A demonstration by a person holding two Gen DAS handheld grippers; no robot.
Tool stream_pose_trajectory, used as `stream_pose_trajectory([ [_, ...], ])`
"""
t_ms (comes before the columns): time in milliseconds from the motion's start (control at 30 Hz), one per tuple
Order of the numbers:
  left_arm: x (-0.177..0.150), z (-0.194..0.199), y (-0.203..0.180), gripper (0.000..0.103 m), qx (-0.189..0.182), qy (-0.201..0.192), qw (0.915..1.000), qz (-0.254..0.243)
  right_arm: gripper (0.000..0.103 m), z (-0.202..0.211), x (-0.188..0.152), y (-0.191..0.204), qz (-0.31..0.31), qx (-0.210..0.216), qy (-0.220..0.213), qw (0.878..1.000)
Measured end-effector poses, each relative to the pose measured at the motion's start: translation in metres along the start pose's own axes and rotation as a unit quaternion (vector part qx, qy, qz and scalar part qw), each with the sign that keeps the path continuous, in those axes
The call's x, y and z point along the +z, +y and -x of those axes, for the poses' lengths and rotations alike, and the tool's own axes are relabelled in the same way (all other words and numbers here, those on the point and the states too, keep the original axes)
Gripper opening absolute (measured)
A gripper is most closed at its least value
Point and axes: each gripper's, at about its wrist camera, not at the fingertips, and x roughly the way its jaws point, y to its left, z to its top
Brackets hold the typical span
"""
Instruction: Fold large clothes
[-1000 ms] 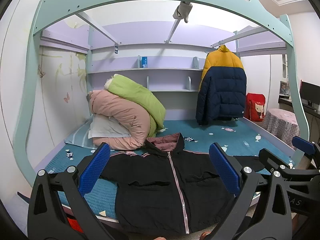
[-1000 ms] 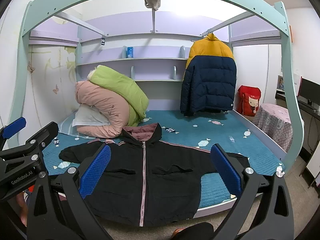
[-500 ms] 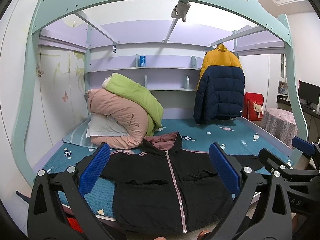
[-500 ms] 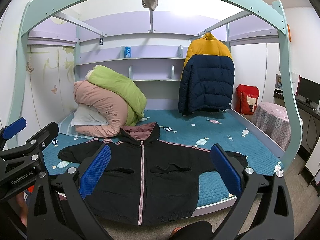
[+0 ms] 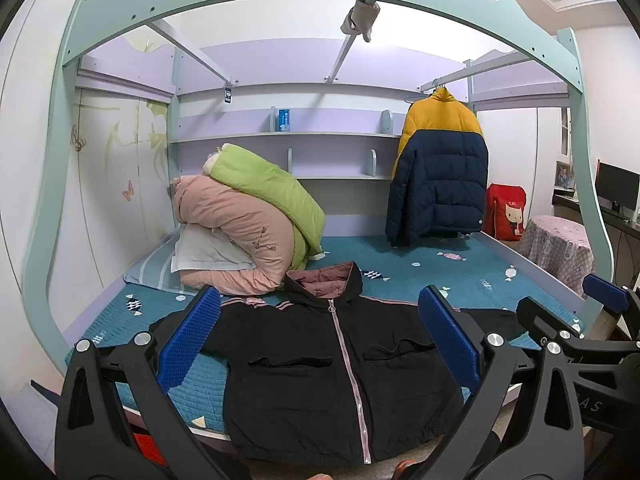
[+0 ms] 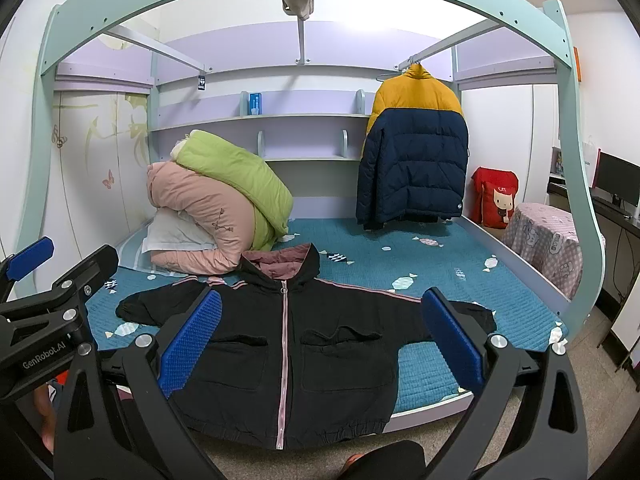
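A black hooded jacket [image 5: 312, 364] with a pink zip lies flat, front up, on the teal bed cover [image 5: 432, 276], sleeves spread, hem hanging over the near edge. It also shows in the right wrist view [image 6: 320, 344]. My left gripper [image 5: 318, 344] is open and empty, held in front of and above the jacket. My right gripper [image 6: 320, 340] is open and empty, likewise held short of the jacket. The right gripper also shows at the right edge of the left wrist view [image 5: 600, 320], and the left gripper at the left edge of the right wrist view [image 6: 32, 284].
Rolled pink and green quilts [image 5: 248, 232] and a pillow sit at the back left of the bed. A yellow and navy puffer coat [image 5: 440, 176] hangs at the back right. The mint bed frame [image 5: 588, 216] arches overhead. A covered stool [image 5: 556, 248] stands right.
Both views have shifted slightly, so the jacket sits a little further left in each frame. Both grippers stay open and empty.
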Motion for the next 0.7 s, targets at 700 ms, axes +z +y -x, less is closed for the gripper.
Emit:
stream_pose_trajectory([
  [700, -0.0044, -0.0041, -0.0005, 0.099, 0.003, 0.006, 1.0000, -0.005, 0.096, 0.0004, -0.0072, -0.0024, -0.002, 0.000, 0.010, 1.000],
])
